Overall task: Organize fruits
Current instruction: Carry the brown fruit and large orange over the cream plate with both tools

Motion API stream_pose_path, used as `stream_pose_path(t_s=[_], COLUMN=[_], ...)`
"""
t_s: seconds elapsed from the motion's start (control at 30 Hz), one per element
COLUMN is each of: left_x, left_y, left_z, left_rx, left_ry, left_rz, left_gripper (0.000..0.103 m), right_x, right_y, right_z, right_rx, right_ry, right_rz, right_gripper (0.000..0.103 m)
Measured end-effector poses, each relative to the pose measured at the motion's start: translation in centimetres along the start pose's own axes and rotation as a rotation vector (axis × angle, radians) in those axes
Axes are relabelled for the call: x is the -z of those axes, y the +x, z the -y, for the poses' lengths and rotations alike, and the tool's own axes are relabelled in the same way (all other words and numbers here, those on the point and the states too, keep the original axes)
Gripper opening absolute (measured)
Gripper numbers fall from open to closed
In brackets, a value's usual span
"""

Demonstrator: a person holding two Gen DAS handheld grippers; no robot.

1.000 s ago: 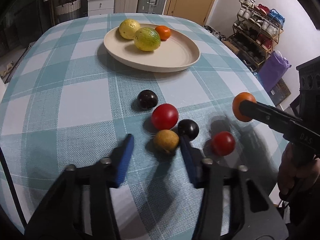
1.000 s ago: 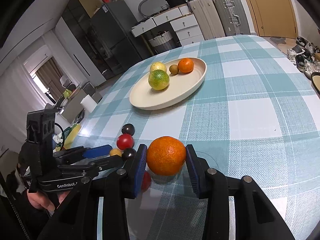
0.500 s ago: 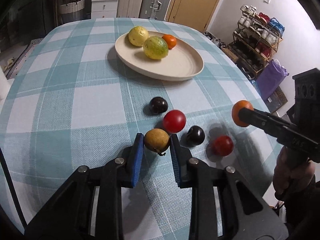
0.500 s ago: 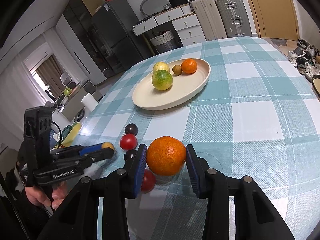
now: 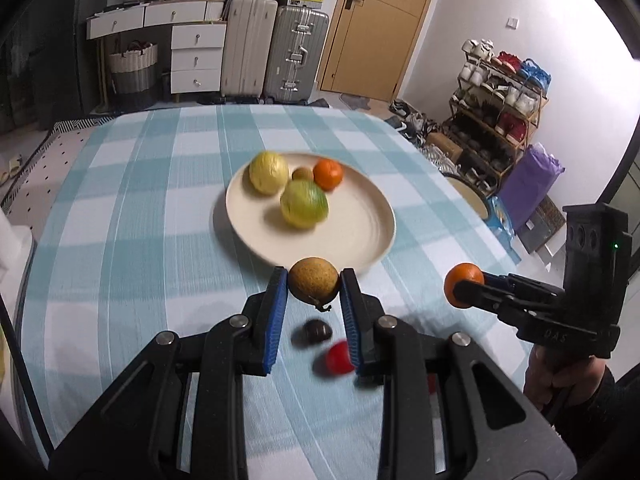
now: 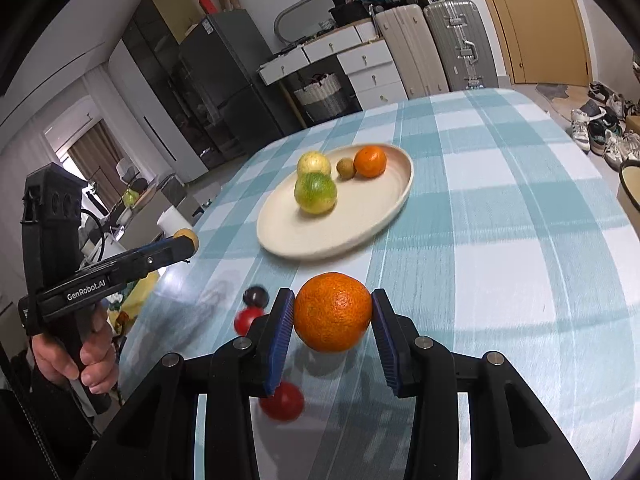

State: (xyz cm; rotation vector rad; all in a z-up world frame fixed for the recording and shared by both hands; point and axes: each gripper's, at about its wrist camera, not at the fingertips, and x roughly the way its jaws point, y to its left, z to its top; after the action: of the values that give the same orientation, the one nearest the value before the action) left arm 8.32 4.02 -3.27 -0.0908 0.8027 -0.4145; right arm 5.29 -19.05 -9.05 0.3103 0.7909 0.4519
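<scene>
Above the checked table (image 5: 120, 240), the left gripper (image 5: 314, 292) clamps a small brown fruit (image 5: 314, 285) across its middle while the right gripper (image 6: 333, 316) pinches an orange (image 6: 333, 311), both probably light, firm and apt to roll, bound for the plate (image 5: 360, 240).

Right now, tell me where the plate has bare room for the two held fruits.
The plate is bare across its near and right half, between the green-yellow fruit and the rim. Its far-left part is crowded: yellow fruit, small brown fruit and small orange cluster there.
</scene>
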Motion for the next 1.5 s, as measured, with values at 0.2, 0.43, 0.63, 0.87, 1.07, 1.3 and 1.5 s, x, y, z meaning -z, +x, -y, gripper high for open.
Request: stream_pose_path(t_s=[0.2, 0.43, 0.63, 0.87, 1.07, 1.3, 1.5], left_x=[-2.7, -5.3, -7.1, -8.6, -8.7, -8.3, -8.0], left_y=[1.7, 4.6, 7.2, 10.3, 12.5, 14.1, 14.8], left_z=[-0.9, -2.4, -3.7, -4.9, -6.2, -6.6, -7.2], left_rx=[-0.017, -0.021, -0.027, -0.033, -0.027, -0.010, -0.004], left_ry=[-0.005, -0.031, -0.036, -0.068, -0.115, -0.114, -0.127], left_rz=[0.010, 0.002, -0.013, -0.055, -0.092, -0.124, -0.126], left_gripper=[0.024, 0.024, 0.024, 0.024, 0.024, 0.024, 0.024], right_x=[-2.8, -6.1, -9.1, -11.8, -12.9, -13.3, -13.2], right_y=[0.8, 3.3, 6.2, 9.7, 12.7, 14.4, 15.1], right_z=[0.3, 0.5, 0.9, 0.7, 1.3, 1.4, 1.2], right_rx=[-0.011, 0.020, -0.001, -0.006, -0.011, -0.010, 0.014], right_ry=[-0.015, -0.080, -0.073, -0.071, -0.037, -0.032, -0.034], right_rz=[0.034, 0.035, 0.014, -0.001, -0.026, -0.041, -0.046], right_gripper=[0.040, 0.040, 0.040, 0.040, 0.040, 0.040, 0.040])
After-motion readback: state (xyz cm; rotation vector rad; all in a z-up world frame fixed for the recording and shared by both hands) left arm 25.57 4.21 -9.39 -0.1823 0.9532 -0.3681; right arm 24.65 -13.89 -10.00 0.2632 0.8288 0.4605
